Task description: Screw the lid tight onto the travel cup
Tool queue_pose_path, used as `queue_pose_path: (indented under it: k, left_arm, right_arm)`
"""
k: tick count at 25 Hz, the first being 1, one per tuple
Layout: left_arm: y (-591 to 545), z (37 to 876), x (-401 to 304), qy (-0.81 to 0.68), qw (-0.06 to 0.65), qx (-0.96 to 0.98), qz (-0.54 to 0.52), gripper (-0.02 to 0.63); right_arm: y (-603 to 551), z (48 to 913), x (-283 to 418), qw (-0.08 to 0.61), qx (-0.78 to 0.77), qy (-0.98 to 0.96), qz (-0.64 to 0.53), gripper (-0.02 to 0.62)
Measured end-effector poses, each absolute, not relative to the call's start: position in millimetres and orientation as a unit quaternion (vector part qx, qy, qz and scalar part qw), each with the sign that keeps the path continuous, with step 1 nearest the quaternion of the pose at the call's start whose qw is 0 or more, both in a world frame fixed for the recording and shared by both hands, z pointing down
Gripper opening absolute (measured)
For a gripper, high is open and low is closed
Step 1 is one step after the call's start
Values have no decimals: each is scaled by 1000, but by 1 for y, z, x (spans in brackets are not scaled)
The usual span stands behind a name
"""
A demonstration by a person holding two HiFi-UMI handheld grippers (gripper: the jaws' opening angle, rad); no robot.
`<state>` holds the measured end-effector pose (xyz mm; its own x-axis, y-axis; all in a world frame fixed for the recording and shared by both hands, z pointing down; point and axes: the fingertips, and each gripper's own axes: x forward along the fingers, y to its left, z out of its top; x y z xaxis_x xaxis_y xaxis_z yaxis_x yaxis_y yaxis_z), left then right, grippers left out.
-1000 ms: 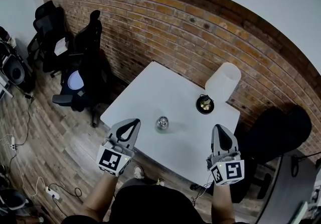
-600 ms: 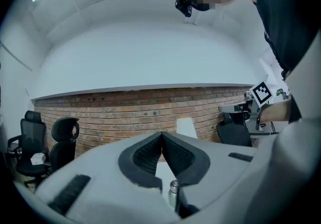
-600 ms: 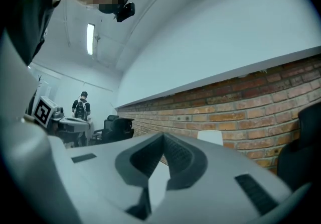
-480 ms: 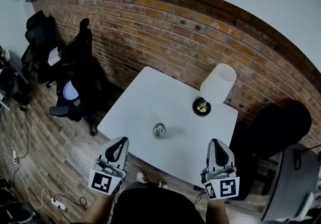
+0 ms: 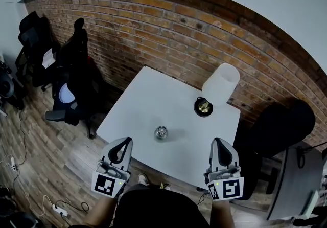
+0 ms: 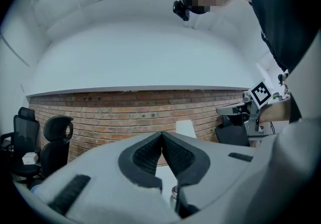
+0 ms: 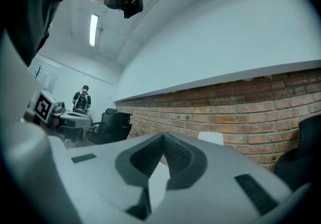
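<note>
A small steel travel cup [image 5: 162,132] stands upright near the front of the white table [image 5: 148,99]; a sliver of it shows low in the left gripper view [image 6: 174,194]. A round black piece with a gold centre [image 5: 203,107] sits farther back right, apart from the cup. My left gripper [image 5: 124,141] [image 6: 161,133] hovers shut and empty off the table's front left edge. My right gripper [image 5: 220,141] [image 7: 163,136] hangs shut and empty at the front right edge. Neither touches anything.
A tall frosted white container [image 5: 220,83] [image 6: 185,128] [image 7: 210,138] stands at the table's back right by the brick wall [image 5: 168,27]. Black office chairs [image 5: 76,68] stand left, a dark chair [image 5: 278,130] right. Cables lie on the wooden floor [image 5: 30,165]. A person [image 7: 82,98] stands far off.
Both grippers have drawn back toward me from the table's front edge, the left one most. The head view has shifted slightly. Cup and black piece have stayed put.
</note>
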<state>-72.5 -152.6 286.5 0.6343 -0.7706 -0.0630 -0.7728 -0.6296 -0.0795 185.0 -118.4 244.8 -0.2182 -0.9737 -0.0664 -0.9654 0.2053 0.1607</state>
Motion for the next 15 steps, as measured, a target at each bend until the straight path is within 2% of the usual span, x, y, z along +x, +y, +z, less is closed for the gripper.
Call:
queue_pose_path:
  k: [15]
  left_arm:
    - [-160,289,-73,414,45,-909,14,25]
  right_arm:
    - [-128,245,170,36,618,-780,-90,12]
